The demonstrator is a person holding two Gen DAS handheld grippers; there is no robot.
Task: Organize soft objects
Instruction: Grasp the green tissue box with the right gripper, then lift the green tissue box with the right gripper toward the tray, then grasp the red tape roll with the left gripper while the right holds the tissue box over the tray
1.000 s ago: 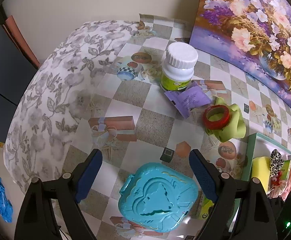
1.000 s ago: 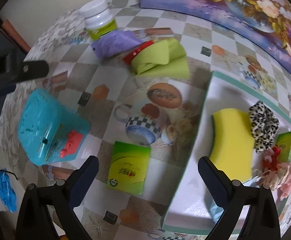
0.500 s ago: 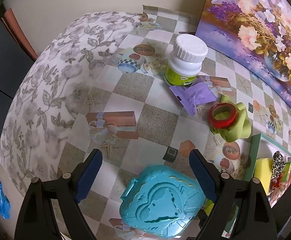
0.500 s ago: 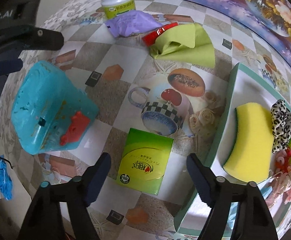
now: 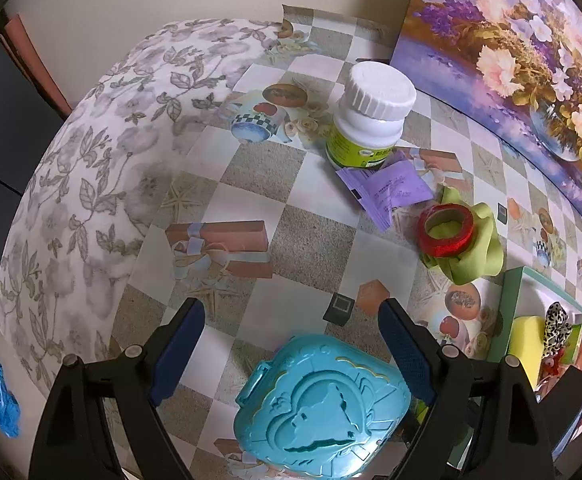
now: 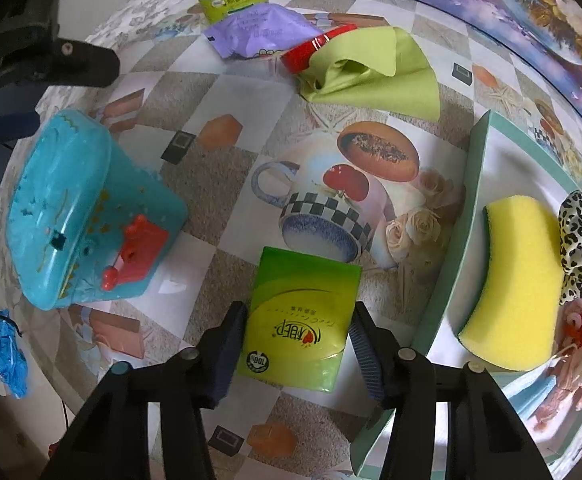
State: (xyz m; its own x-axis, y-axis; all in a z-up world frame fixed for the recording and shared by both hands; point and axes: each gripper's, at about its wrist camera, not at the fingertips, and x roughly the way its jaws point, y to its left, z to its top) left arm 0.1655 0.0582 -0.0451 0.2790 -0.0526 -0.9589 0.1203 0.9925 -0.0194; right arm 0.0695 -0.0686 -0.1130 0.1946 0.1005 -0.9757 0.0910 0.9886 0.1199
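Note:
A green tissue pack (image 6: 299,320) lies flat on the patterned table. My right gripper (image 6: 297,344) is open with one finger on each side of the pack, close to its edges. A green-rimmed tray (image 6: 457,248) at the right holds a yellow sponge (image 6: 519,280) and a leopard scrunchie (image 6: 579,236). A light green cloth (image 6: 371,72) lies farther back; it also shows in the left wrist view (image 5: 479,248). My left gripper (image 5: 291,344) is open and empty, held above the table over a turquoise heart-shaped case (image 5: 323,404).
A white pill bottle (image 5: 371,116), a purple packet (image 5: 387,188) and a red tape roll (image 5: 445,230) sit at the back. A flower painting (image 5: 511,52) leans on the wall. The turquoise case (image 6: 83,212) stands left of the tissue pack. The table edge drops at the left.
My right gripper has moved down and left onto the tissue pack and narrowed around it. My left gripper has drifted slightly back over the turquoise case.

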